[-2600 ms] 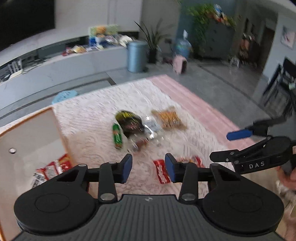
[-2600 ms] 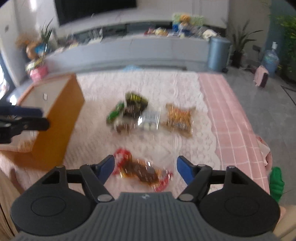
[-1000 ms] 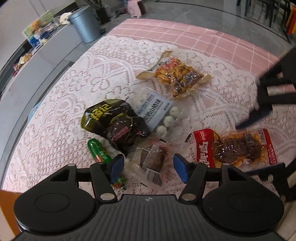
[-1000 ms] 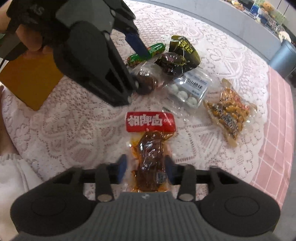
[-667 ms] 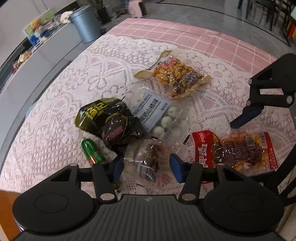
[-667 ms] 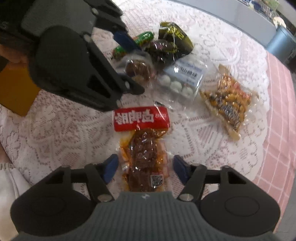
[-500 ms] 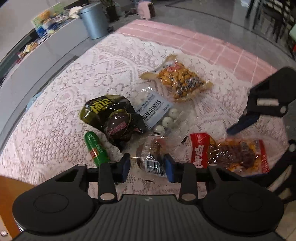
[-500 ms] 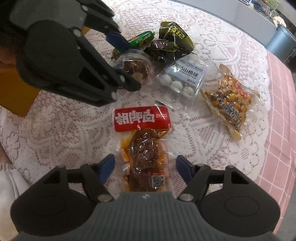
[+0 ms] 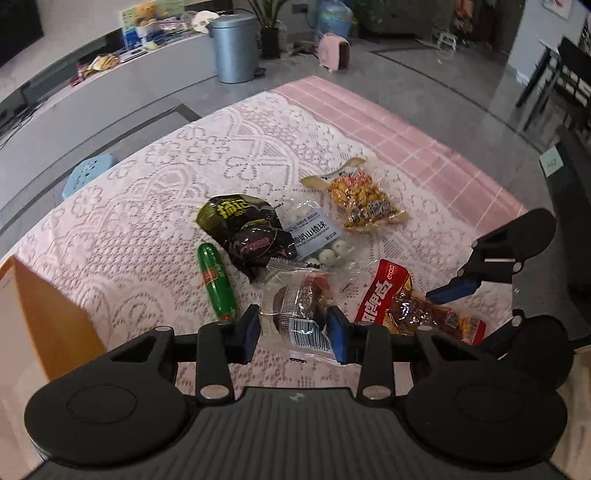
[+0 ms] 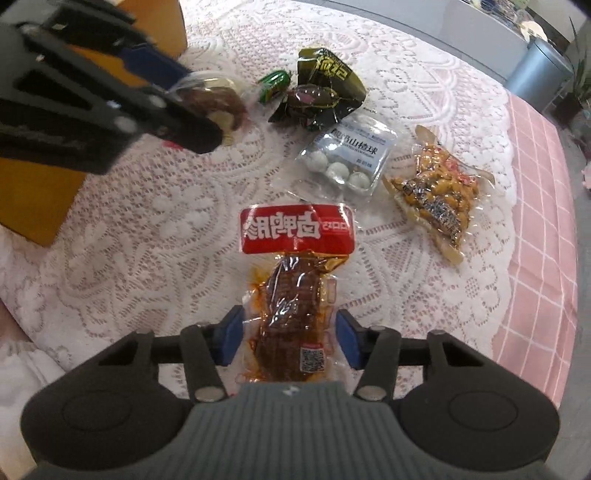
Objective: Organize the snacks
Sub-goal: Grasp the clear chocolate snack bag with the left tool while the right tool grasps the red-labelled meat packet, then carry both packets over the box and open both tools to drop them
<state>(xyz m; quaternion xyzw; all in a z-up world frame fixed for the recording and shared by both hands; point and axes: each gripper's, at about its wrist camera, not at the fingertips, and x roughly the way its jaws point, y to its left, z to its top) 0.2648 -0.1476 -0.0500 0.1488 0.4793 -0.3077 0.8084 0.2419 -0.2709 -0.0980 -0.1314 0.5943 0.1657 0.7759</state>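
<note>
It was a home living room. A lace tablecloth (image 9: 155, 173) covered the near table, and beyond it ran a long low TV console (image 9: 122, 81), a grey pedal bin (image 9: 234, 48), potted plants (image 9: 269, 33) and, far right, dark dining chairs (image 9: 554, 81).

The clear pouch (image 9: 314, 236) of white balls carries a pale blue label printed 酸奶山楂球. The dark green bag (image 9: 236, 218) shows large yellow characters, too creased to read surely. The red header of the meat pack (image 10: 297, 229) bears big white characters seen reversed, and a QR code sits low on the same pack; a barcode marks the clear wrapper (image 9: 303, 310).
</note>
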